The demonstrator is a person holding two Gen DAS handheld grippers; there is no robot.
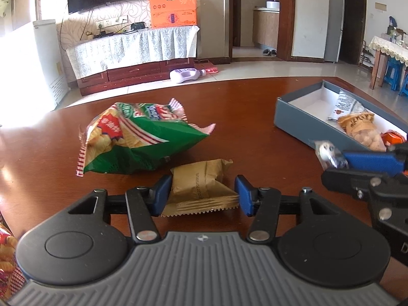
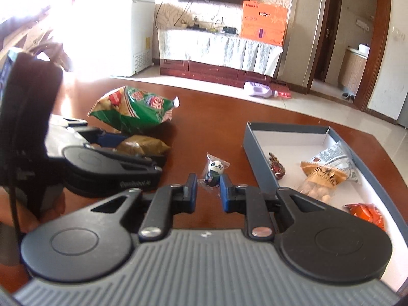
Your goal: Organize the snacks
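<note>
A gold-brown packet (image 1: 201, 188) lies on the brown table (image 1: 255, 132) between the blue pads of my left gripper (image 1: 202, 193). The left pad touches it; a sliver of gap shows at the right pad, and the packet is not squeezed. My right gripper (image 2: 208, 177) is shut on a small panda sweet (image 2: 214, 169) in clear wrap. The left wrist view shows that sweet (image 1: 325, 150) held just above the table, by the near wall of the grey-blue box (image 1: 293, 112). A green chip bag (image 1: 142, 137) lies behind the gold packet.
The box (image 2: 251, 140) has a white floor and holds a white printed packet (image 2: 334, 158), a bag of nuts (image 2: 318, 181), an orange wrapper (image 2: 367, 213) and a dark red sweet (image 2: 276, 167). Another snack bag (image 1: 7, 255) shows at the near left. The table's far edge curves behind.
</note>
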